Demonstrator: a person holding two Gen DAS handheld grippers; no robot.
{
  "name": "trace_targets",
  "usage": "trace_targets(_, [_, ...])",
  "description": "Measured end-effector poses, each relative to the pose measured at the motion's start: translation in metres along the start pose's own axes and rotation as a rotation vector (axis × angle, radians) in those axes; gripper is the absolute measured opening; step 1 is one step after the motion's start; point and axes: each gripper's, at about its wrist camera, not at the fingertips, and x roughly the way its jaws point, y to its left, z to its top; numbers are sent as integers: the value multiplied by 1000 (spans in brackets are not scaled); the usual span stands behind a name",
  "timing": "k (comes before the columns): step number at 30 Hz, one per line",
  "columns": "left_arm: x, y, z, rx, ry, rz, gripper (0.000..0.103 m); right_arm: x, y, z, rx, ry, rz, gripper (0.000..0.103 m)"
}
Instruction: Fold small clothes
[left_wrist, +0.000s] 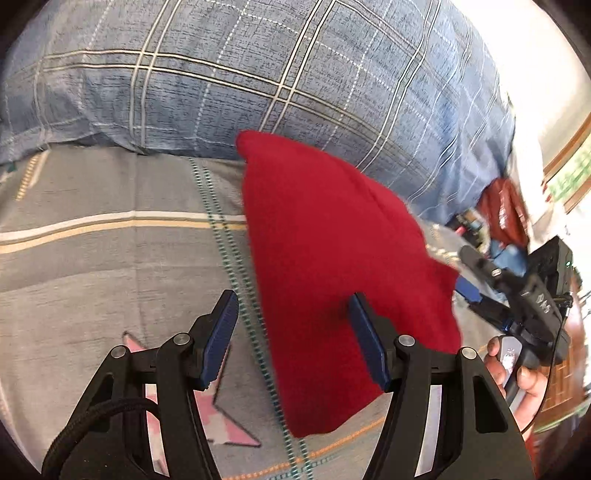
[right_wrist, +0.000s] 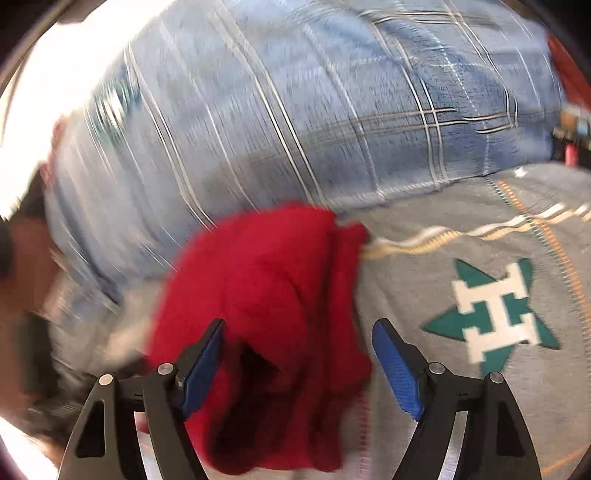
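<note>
A small red garment (left_wrist: 332, 240) lies folded on the grey bed sheet (left_wrist: 92, 277). My left gripper (left_wrist: 293, 328) hovers open over its near edge; the left pad is over bare sheet and the right pad over the red cloth, neither pressing it. In the right wrist view the red garment (right_wrist: 266, 277) lies rumpled and blurred between the wide-apart fingers of my right gripper (right_wrist: 301, 354), which is open and not pinching it. The right gripper's black body (left_wrist: 517, 295) shows at the right of the left wrist view, held by a hand (left_wrist: 524, 384).
A blue plaid quilt (left_wrist: 258, 74) is bunched along the far side of the bed, just behind the garment. The grey sheet (right_wrist: 424, 295) bears a green star print (right_wrist: 495, 314) right of the garment. Red and dark clutter (left_wrist: 502, 210) sits beyond the bed at right.
</note>
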Motion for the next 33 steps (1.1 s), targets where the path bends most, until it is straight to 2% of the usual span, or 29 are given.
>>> trace_targets(2, [4, -2, 3, -6, -8, -14, 72, -7, -8, 4, 63, -33, 77, 87])
trace_targets(5, [16, -5, 7, 1, 6, -22, 72, 6, -16, 12, 75, 1, -1, 87])
trace_targets(9, [35, -5, 10, -14, 45, -56, 73, 37, -18, 13, 46, 89, 4, 87])
trace_targets(10, [38, -5, 11, -12, 44, -63, 73, 44, -16, 14, 29, 100, 34, 81])
trace_targets(11, [40, -7, 12, -4, 44, -63, 73, 49, -12, 14, 8, 108, 57, 68])
trace_targets(12, [42, -10, 12, 14, 39, -57, 72, 55, -8, 13, -14, 118, 69, 64])
trace_targets(13, [41, -11, 13, 24, 33, -49, 69, 59, -2, 10, -42, 115, 44, 59])
trace_targets(15, [33, -15, 14, 39, 31, -46, 57, 58, 8, 10, -84, 98, 14, 46])
trace_targets(16, [28, -16, 14, 47, 32, -52, 55, 55, 11, 10, -91, 94, 7, 41])
trace_targets(20, [-19, -26, 5, 100, 1, -69, 54, 33, 31, 8, -106, 93, 39, 38])
trace_targets(24, [-76, -23, -17, 110, -21, -61, 54, 2, 63, -11, -137, 106, 86, 38])
trace_targets(27, [-109, -12, -47, 105, -22, -14, 54, -17, 86, -38, -147, 123, 144, 38])
trace_targets(30, [-116, -1, -83, 108, -15, 66, 55, -17, 98, -72, -154, 169, 181, 38])
trace_targets(31, [-111, 4, -93, 107, 1, 101, 54, -12, 101, -82, -168, 186, 173, 39])
trace_targets(33, [-98, 14, -108, 96, 40, 163, 54, 2, 103, -104, -210, 228, 95, 42])
